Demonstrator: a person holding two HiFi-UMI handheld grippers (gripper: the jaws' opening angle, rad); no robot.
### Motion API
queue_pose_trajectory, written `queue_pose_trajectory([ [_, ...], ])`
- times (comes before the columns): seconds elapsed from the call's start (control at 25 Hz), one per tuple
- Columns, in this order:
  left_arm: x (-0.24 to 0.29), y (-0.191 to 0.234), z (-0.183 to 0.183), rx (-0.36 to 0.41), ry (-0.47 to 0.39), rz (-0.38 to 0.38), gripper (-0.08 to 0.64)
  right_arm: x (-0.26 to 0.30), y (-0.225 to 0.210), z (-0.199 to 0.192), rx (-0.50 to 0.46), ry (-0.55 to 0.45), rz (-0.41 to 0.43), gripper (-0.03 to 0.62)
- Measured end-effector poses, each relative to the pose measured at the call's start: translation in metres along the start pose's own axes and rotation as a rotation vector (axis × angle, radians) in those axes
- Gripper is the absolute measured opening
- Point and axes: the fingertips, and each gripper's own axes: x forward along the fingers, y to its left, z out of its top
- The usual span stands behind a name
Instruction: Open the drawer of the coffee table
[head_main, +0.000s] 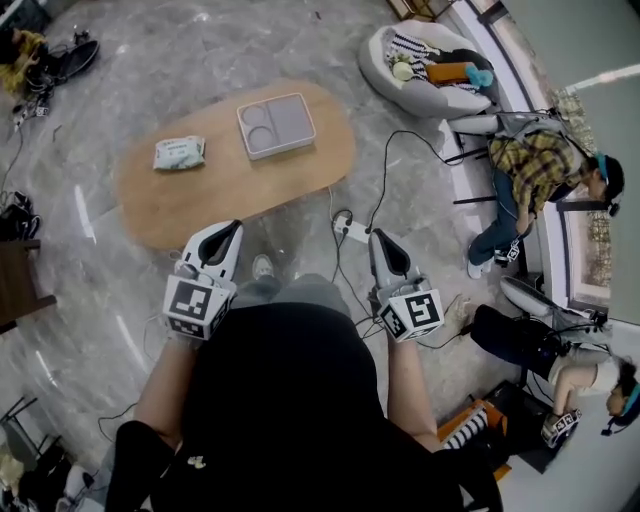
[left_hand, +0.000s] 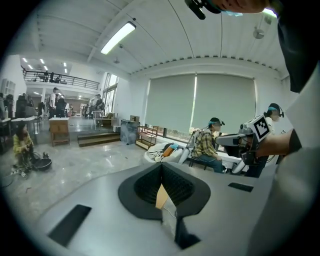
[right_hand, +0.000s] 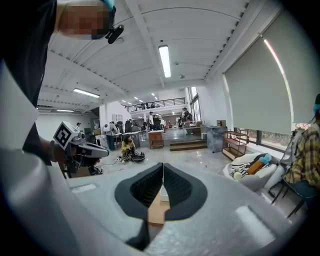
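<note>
Both grippers are held with jaws pressed together and nothing is clamped in either. The left gripper and the right gripper are held in front of the person's waist and pointed toward the coffee table. No contact with the table is seen. In the head view the left tip lines up with the table's near edge, and the right tip sits over bare floor just right of it, near a power strip. A grey tray lies on the far part of the top and a wipes pack on its left part. No drawer front or handle is shown from above, so its place under the top cannot be told. The task is judged not yet started: the drawer must be found, gripped and pulled out.
</note>
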Motion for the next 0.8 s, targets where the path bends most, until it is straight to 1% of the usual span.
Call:
queue_pose_trajectory([
  [0.2,0.011,0.024,-0.006,-0.037,0.025,0.03,0.013,0.032,-0.007,-0.001,-0.001,0.039,0.03,0.0],
  [0.36,0.021,0.033,-0.015,-0.07,0.05,0.056,0.014,0.054,-0.018,-0.005,-0.009,0.066,0.064,0.0],
  [0.48,0.031,0.039,-0.02,-0.078,0.066,0.084,0.014,0.071,-0.031,-0.005,-0.018,0.082,0.095,0.002],
  [0.6,0.04,0.042,-0.029,-0.096,0.098,0.129,0.014,0.084,-0.047,-0.008,-0.017,0.111,0.133,0.002],
  [0.68,0.047,0.045,-0.035,-0.114,0.119,0.167,0.014,0.095,-0.058,-0.013,-0.02,0.133,0.163,0.034],
  [0.8,0.059,0.047,-0.043,-0.154,0.129,0.223,0.014,0.11,-0.078,-0.023,-0.037,0.165,0.202,0.037],
])
